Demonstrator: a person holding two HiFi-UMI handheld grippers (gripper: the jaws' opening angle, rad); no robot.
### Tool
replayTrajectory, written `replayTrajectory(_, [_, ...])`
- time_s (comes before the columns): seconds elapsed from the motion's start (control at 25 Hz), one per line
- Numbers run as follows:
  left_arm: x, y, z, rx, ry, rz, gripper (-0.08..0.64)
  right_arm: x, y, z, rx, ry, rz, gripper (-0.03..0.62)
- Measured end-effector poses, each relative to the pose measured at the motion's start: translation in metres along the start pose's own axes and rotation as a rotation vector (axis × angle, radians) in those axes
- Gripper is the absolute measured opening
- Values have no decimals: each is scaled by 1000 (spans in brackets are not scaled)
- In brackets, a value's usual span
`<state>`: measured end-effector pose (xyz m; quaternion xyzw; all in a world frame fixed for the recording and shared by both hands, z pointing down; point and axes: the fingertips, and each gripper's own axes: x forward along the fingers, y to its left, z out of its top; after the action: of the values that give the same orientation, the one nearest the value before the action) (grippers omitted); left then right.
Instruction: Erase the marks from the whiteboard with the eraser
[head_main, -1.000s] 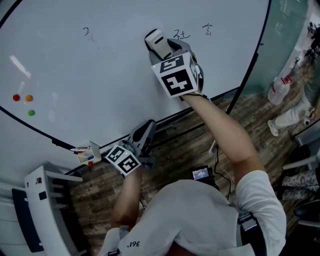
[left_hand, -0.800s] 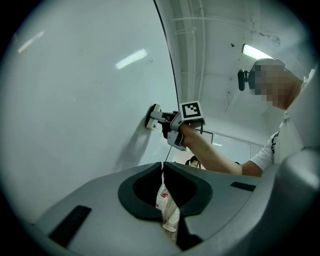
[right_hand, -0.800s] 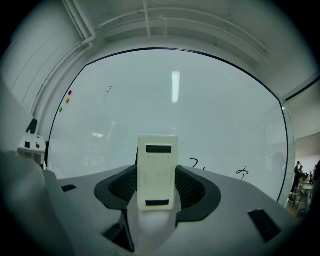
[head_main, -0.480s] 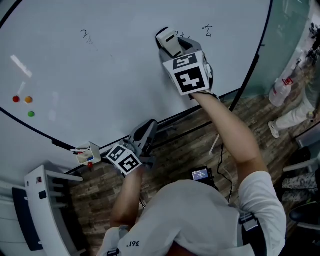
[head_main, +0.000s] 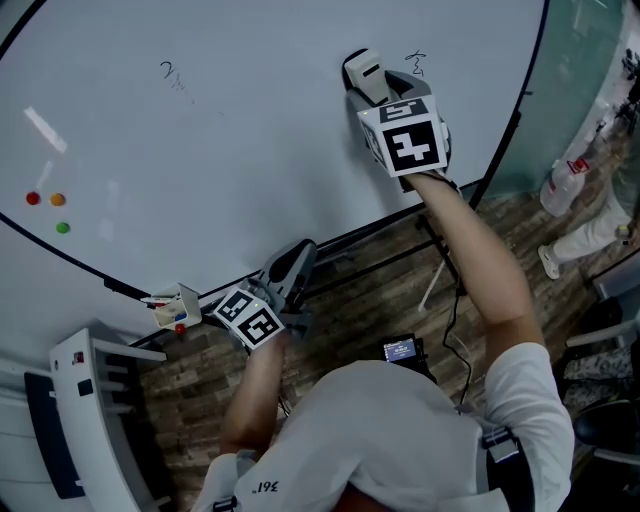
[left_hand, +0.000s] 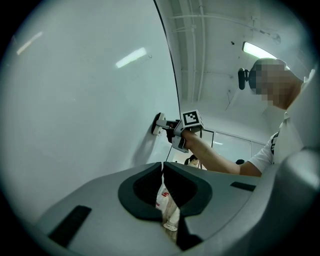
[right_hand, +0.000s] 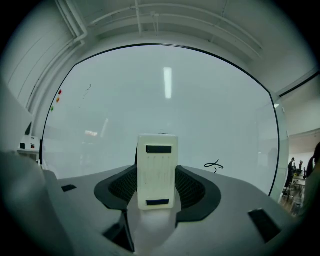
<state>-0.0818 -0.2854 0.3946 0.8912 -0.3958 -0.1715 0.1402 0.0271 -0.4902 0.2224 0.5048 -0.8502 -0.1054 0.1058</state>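
The whiteboard (head_main: 250, 140) fills the upper head view. My right gripper (head_main: 370, 88) is shut on a white block eraser (head_main: 364, 70), which it presses flat on the board near the top right. A small black mark (head_main: 414, 62) lies just right of the eraser, and a fainter scribble (head_main: 176, 76) sits far to the left. In the right gripper view the eraser (right_hand: 157, 170) stands upright between the jaws, with the mark (right_hand: 214, 165) to its right. My left gripper (head_main: 296, 254) hangs low by the board's lower edge, shut with nothing in it (left_hand: 162, 167).
Red (head_main: 33, 198), orange (head_main: 58, 199) and green (head_main: 63, 228) magnets stick to the board's left part. A small marker holder (head_main: 176, 305) sits at the board's lower edge. A white rack (head_main: 90, 400) stands lower left. A bottle (head_main: 560, 182) and another person's leg (head_main: 585, 235) are at right.
My right gripper has slid the eraser to the right along the board, and the written mark it passed over is gone. The left gripper has not moved.
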Motion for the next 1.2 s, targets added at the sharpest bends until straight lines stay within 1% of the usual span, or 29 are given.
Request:
replayTrajectory(0.28, [5, -3, -2, 0, 5, -3, 11, -1, -20, -5, 11, 13, 7, 253])
replayTrajectory(0.6, [9, -4, -4, 1, 5, 5, 11, -2, -29, -8, -26, 20, 44, 253])
replayTrajectory(1.2, [25, -8, -13, 2, -7, 23, 11, -3, -53, -13, -36, 29, 63, 253])
